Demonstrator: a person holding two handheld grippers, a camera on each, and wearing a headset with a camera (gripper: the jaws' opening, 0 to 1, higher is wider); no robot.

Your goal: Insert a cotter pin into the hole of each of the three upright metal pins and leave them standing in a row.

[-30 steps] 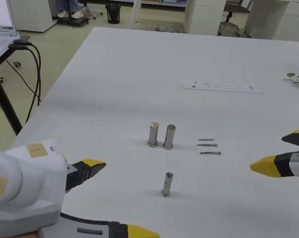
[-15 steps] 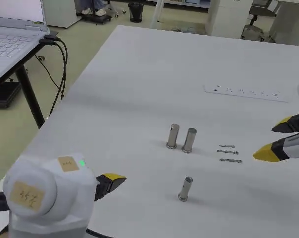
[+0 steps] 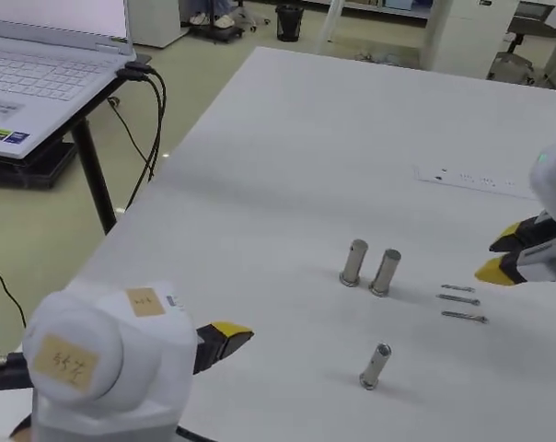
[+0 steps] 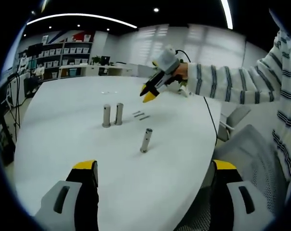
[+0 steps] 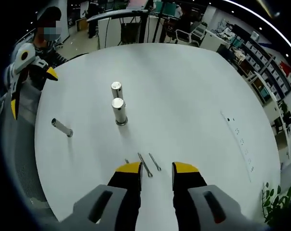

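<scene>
At the right edge of the head view, the right gripper (image 3: pixel 497 258) is hovering just beyond the three cotter pins (image 3: pixel 459 299). Its yellow-tipped jaws are standing a little apart and gripping nothing. That narrow gap is probably suiting so thin a wire piece, so the gripper seems to be lining up for a first pick. At the lower centre of the right gripper view, the cotter pins are lying side by side on the white table (image 3: pixel 287 157), right in front of the jaw tips. Their parallel layout is likely making each one easy to take singly.

Left of them in the head view, two metal pins (image 3: pixel 370 267) are standing upright close together. A third metal pin (image 3: pixel 376 366) is standing alone nearer the lower edge, well apart from the pair. All three cotter pins are lying loose, so the task appears to be at its start. The lone one will probably need bringing into line to make a row.

At the bottom of the left gripper view, the left gripper (image 4: pixel 155 166) is pointing toward the metal pins with its jaws spread wide and empty. It is seemingly waiting to steady a pin while the other gripper is threading.
</scene>
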